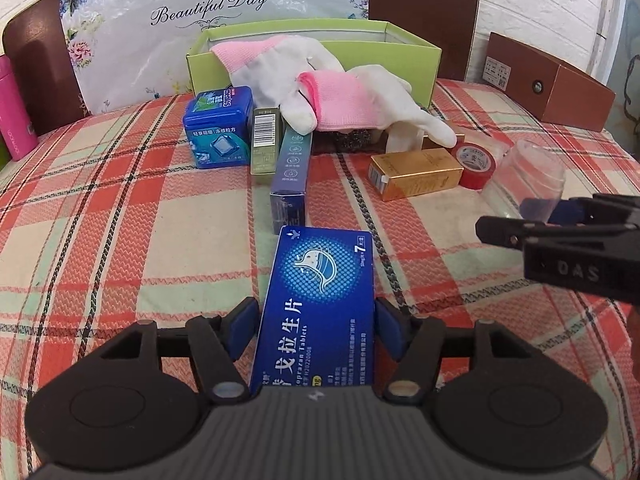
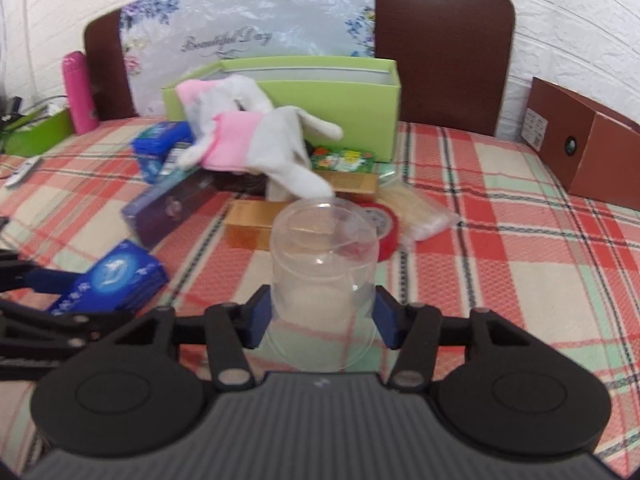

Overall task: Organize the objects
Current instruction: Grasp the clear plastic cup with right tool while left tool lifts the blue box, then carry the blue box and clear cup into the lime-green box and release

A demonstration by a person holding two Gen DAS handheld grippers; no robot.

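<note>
My left gripper (image 1: pixel 316 320) is shut on a blue tablet box (image 1: pixel 320 296) and holds it above the plaid tablecloth; the box also shows in the right wrist view (image 2: pixel 112 280). My right gripper (image 2: pixel 322 312) is shut on a clear plastic cup (image 2: pixel 324 256), which also shows in the left wrist view (image 1: pixel 528 176). A green open box (image 1: pixel 400 60) stands at the back, with white and pink gloves (image 1: pixel 340 92) draped over its front edge. A blue tin (image 1: pixel 218 128), a dark blue carton (image 1: pixel 290 176), a gold box (image 1: pixel 416 174) and red tape (image 1: pixel 476 164) lie in front.
A brown cardboard box (image 1: pixel 556 84) stands at the back right. A pink bottle (image 1: pixel 12 116) stands at the far left. A floral "Beautiful Day" board (image 1: pixel 200 12) leans against the wall. A bag of sticks (image 2: pixel 416 212) lies by the tape. Plaid cloth (image 1: pixel 120 240) covers the table.
</note>
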